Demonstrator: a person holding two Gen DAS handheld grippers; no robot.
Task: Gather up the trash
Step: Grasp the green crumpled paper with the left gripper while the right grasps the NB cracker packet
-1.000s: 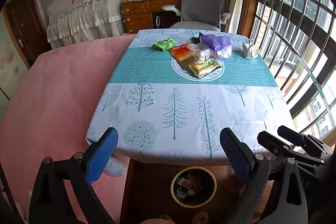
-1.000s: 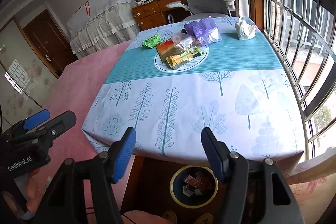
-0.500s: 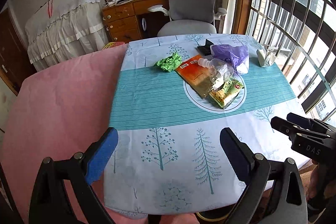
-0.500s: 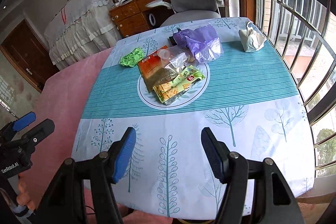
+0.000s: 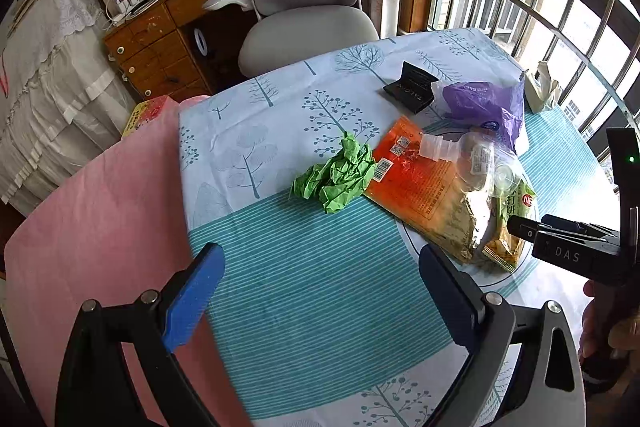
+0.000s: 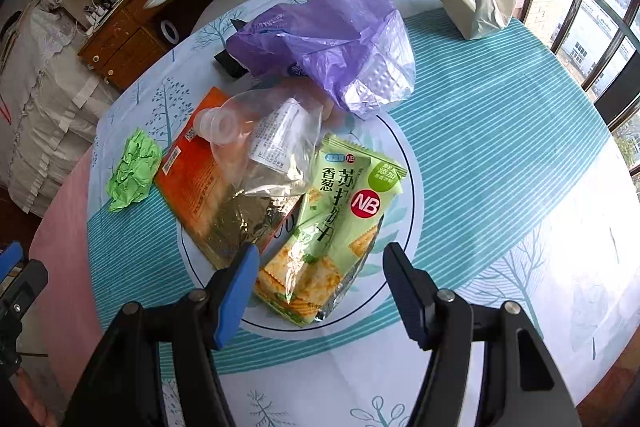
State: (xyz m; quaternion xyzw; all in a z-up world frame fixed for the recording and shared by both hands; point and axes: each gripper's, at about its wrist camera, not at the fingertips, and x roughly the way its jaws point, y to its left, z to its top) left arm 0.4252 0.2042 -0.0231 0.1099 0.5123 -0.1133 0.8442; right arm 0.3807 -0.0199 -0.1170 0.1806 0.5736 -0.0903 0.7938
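Tablecloth (image 6: 500, 131), tree print, bears the trash: green cracker packet (image 6: 340, 219), orange wrapper (image 6: 188, 179), clear plastic bag (image 6: 272, 143), purple bag (image 6: 340, 43), crumpled green paper (image 5: 336, 175). Right gripper (image 6: 320, 291): jaws apart, empty, over the cracker packet. Left gripper (image 5: 320, 291): jaws apart, empty, near the green paper.

A green cracker packet (image 6: 340, 223) lies flat and torn open. Overlapping its left edge lies an orange wrapper (image 6: 208, 179) with a crumpled clear plastic bag (image 6: 264, 143) on top. Left of the packet, beyond the wrapper, sits a crumpled green paper ball (image 6: 134, 171). A rumpled purple plastic bag (image 6: 340, 43) lies just behind the packet.
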